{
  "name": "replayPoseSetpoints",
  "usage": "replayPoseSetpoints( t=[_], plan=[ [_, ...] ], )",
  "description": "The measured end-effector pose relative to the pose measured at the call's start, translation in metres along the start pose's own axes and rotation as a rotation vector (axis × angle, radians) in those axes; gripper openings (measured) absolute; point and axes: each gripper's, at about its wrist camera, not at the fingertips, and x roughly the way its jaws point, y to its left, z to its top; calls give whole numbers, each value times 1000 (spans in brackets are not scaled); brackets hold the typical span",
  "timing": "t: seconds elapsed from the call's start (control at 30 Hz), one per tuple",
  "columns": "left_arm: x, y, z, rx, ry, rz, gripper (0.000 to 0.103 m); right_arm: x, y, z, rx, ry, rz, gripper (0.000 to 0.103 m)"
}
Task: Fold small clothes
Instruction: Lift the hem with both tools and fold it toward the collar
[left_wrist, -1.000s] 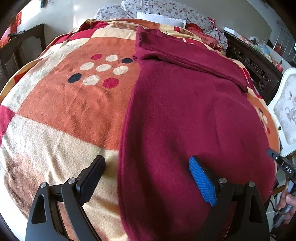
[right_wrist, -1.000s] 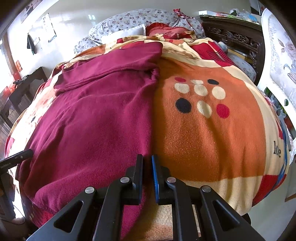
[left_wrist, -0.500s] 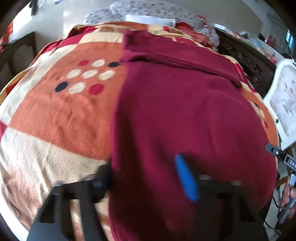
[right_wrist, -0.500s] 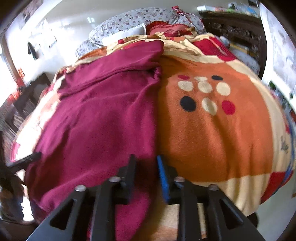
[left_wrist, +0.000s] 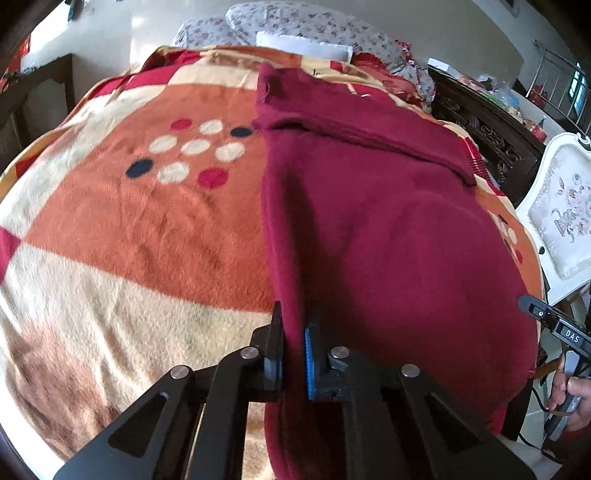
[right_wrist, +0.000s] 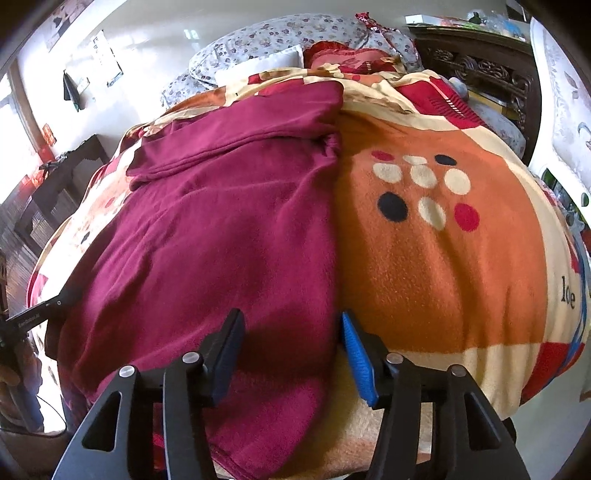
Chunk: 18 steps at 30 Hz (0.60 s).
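Now, L gripper (left_wrist: 293, 343) pinched tight on garment (left_wrist: 388, 229) at its L edge, near the near hem: a ridge of maroon fleece squeezed btwn the black pad and the blue pad, fabric pulled up into a crease running away from the jaws. R gripper (right_wrist: 291, 349) spread wide, nothing btwn fingers; black finger over the maroon cloth, blue finger (right_wrist: 356, 358) at or just past the garment's R edge, above the blanket (right_wrist: 443, 258); contact w/ fabric can't be told. Garment (right_wrist: 221, 229) lying flat on the bed, long axis running from near edge toward the pillows (right_wrist: 280, 40), near hem hanging over the bed's front edge. Far end folded over into a band across the top, w/ a stitched seam visible. Blanket (left_wrist: 129, 229) under it: orange field w/ cream, black and red dots, cream and red blocks round that. In L view, garment to the R of the dot cluster; in R view, to the L of it. Floral pillows plus a white one at the bed head. Dark carved wooden furniture (left_wrist: 491, 129) beside the bed on the R in L view, white upholstered chair (left_wrist: 557, 221) nearer. R gripper's body and the hand (left_wrist: 576, 395) holding it showing at the L view's R edge; L gripper's tip at the R view's L edge.
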Motion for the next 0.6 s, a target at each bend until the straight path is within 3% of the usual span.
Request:
replayPoseSetpoints(
  t=[0.27,0.3,0.4,0.6],
  plan=[
    [-6,1,-1,8,6,18,9,-3,4,-1,-16,6,-6,64],
    [-7,2,-2,1,12,14,15,-4,3,-2,-19,9,-4,65],
    [-12,10,-4,-41,23,-10,46,-12,0,-6,-19,17,9,69],
    [-27,17,-11,-72,21,-54,63,-32,-16,-24,16,53,80,71]
  ],
)
